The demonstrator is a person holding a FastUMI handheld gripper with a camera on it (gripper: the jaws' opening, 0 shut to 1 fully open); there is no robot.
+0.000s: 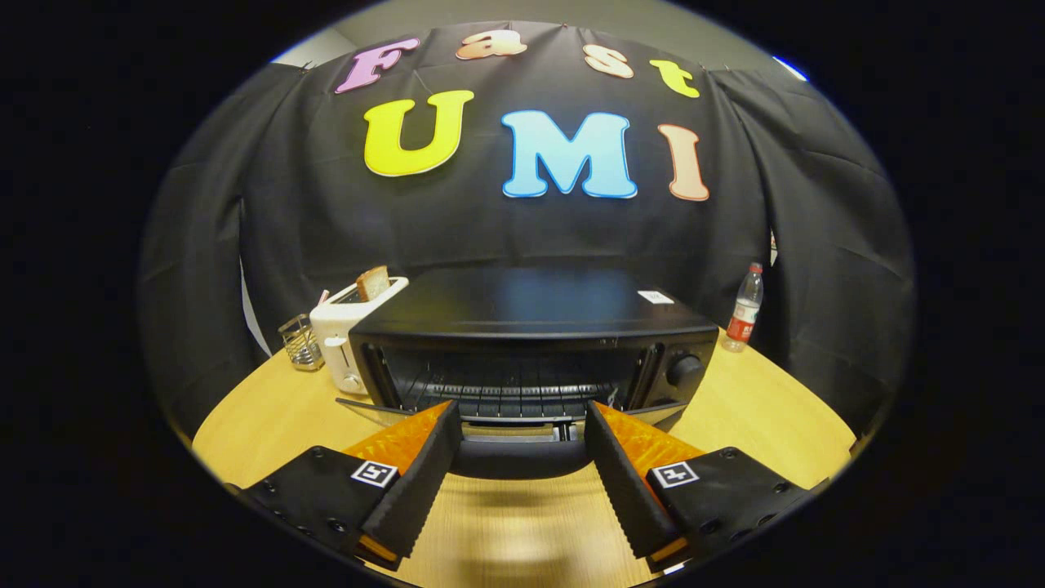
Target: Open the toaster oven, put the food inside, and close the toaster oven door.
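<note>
The black toaster oven (531,314) stands on the wooden table just ahead of me. Its glass door (363,406) hangs folded down toward me, and the wire rack (514,382) inside is bare. My gripper (522,410) is open, its fingers spread wide at the lowered door's front edge. The dark door handle (518,464) lies between the two fingers; whether they touch it I cannot tell. A slice of toast (374,282) sticks up from a white pop-up toaster (347,327) left of the oven.
A small wire holder (300,341) stands left of the white toaster. A plastic bottle with a red label (745,310) stands behind the oven on the right. The oven's control knob (684,369) faces me. The table edge (245,441) curves near.
</note>
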